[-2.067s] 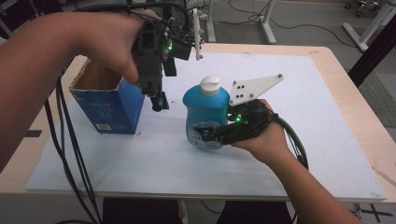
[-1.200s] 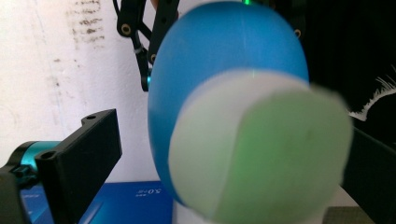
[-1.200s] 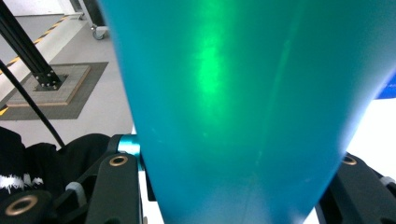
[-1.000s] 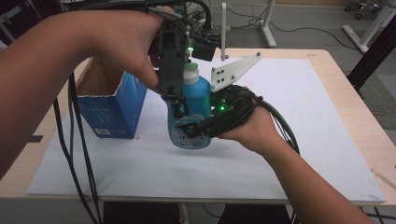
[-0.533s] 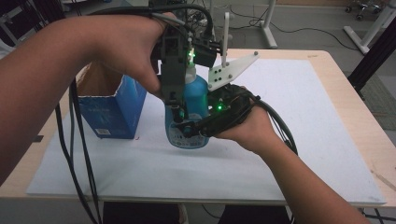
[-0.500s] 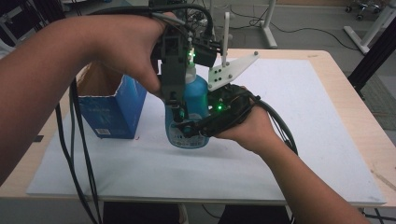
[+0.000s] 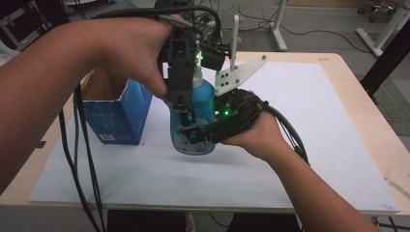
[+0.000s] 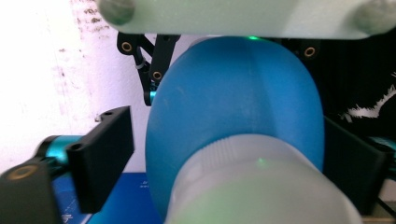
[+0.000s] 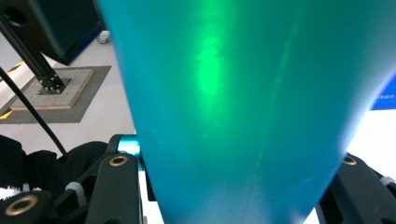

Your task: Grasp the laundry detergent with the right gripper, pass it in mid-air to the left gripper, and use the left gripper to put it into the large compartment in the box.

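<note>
Table (image 7: 348,121) comes first, since it is the biggest thing here, with a white mat (image 7: 290,159) lying on top of it. On the mat, at the left, stands a blue box (image 7: 118,113) with its top open. Just beside the box is a blue bottle (image 7: 200,113), standing up. The right gripper (image 7: 193,137) pinches the bottle low down, one black jaw on each side, probably to keep it from tipping or turning. The left gripper (image 7: 183,104) comes down from above. In the left gripper view its jaws are spread, one on each side of the bottle's white cap (image 8: 252,186), and I cannot tell if they touch it. My guess is it wants to grab the cap.
</note>
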Available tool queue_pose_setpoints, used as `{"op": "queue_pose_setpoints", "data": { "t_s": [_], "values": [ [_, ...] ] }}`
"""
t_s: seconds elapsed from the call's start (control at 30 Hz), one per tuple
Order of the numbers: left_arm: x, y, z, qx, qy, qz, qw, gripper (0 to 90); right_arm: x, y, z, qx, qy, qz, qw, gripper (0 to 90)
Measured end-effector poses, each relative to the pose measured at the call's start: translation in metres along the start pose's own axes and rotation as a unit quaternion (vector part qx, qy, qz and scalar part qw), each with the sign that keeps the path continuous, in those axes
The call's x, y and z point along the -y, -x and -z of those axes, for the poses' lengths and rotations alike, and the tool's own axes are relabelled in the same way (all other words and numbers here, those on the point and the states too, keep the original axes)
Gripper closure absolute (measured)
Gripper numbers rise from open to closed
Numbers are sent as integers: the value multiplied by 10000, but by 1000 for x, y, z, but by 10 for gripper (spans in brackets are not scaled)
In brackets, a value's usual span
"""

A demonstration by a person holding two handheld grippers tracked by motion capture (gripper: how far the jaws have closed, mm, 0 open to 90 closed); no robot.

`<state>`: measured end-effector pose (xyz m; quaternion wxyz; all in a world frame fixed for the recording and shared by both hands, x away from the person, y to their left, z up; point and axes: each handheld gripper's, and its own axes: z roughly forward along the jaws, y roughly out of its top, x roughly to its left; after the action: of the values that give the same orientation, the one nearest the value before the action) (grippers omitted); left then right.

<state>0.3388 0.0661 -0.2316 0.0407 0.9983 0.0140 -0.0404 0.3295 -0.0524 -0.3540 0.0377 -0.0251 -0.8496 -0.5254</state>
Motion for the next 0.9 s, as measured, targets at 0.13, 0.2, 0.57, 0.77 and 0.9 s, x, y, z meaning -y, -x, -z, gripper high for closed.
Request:
{"op": "queue_pose_setpoints", "data": {
  "t_s": [0.13,0.2,0.57,0.77,0.9],
  "values": [
    [0,0,0,-39,-15,-28,10000,158,0,0,0,11,34,8,10000,463],
    [-1,0,0,-34,0,-19,10000,181,0,0,0,12,36,6,10000,463],
    [-2,0,0,-77,-32,-38,10000,214,0,0,-1,5,23,-34,10000,463],
    [-2,0,1,-81,-41,-56,9999,261,0,0,-1,4,25,-48,10000,463],
    [-2,0,0,-92,-35,-45,9999,273,0,0,-2,5,41,-22,10000,463]
  ]
}}
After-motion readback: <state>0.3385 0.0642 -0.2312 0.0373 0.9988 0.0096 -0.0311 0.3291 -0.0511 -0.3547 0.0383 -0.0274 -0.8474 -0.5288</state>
